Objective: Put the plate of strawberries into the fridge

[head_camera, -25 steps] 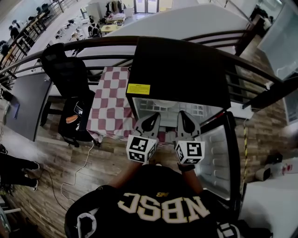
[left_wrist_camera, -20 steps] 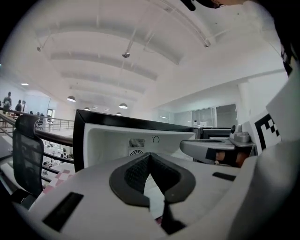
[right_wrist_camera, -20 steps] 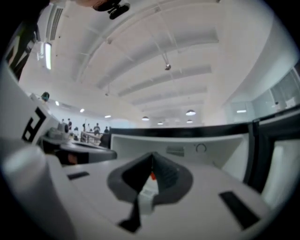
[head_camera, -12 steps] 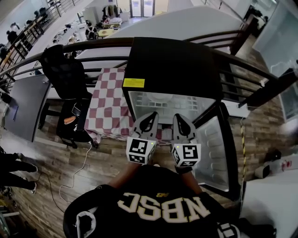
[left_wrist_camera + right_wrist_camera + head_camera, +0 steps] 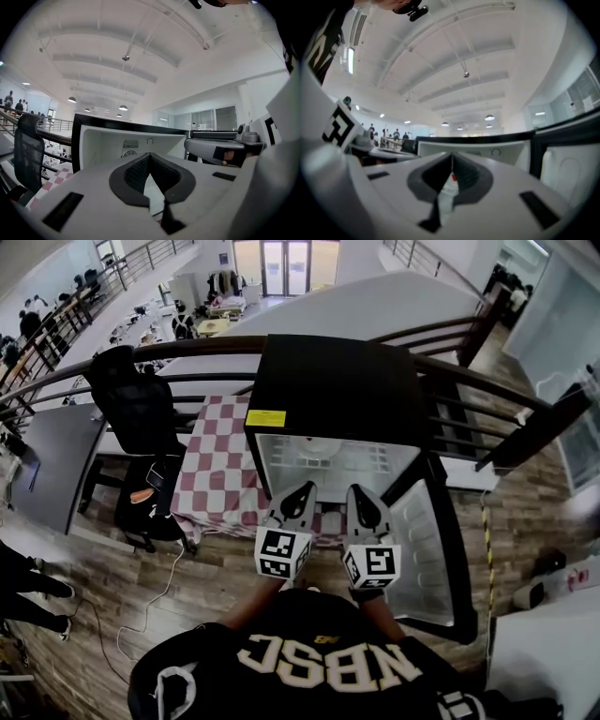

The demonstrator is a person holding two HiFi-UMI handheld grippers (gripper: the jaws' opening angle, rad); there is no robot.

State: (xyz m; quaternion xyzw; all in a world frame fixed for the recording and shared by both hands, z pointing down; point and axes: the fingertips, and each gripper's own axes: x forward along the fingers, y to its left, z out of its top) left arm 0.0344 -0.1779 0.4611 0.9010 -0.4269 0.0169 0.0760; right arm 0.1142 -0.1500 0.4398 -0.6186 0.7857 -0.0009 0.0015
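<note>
A small black fridge (image 5: 337,371) stands with its door (image 5: 424,545) swung open to the right, showing the white inside (image 5: 101,143). My left gripper (image 5: 302,490) and right gripper (image 5: 360,492) hang side by side just in front of the opening, both shut with nothing between the jaws. A pinkish patch (image 5: 327,518) shows low between them at the fridge's front; I cannot tell if it is the plate of strawberries. Through the shut right gripper's (image 5: 452,157) jaw gap I see a white strip with a red speck (image 5: 452,177). The left gripper (image 5: 149,155) points at the fridge's back wall.
A table with a red and white checked cloth (image 5: 220,460) stands left of the fridge, with a black office chair (image 5: 141,404) beside it. A dark railing (image 5: 197,345) runs behind both. A cable (image 5: 159,601) lies on the wooden floor at left.
Both grippers, still shut, have drawn back a little from the fridge opening, and more of the open door and floor has come into the head view.
</note>
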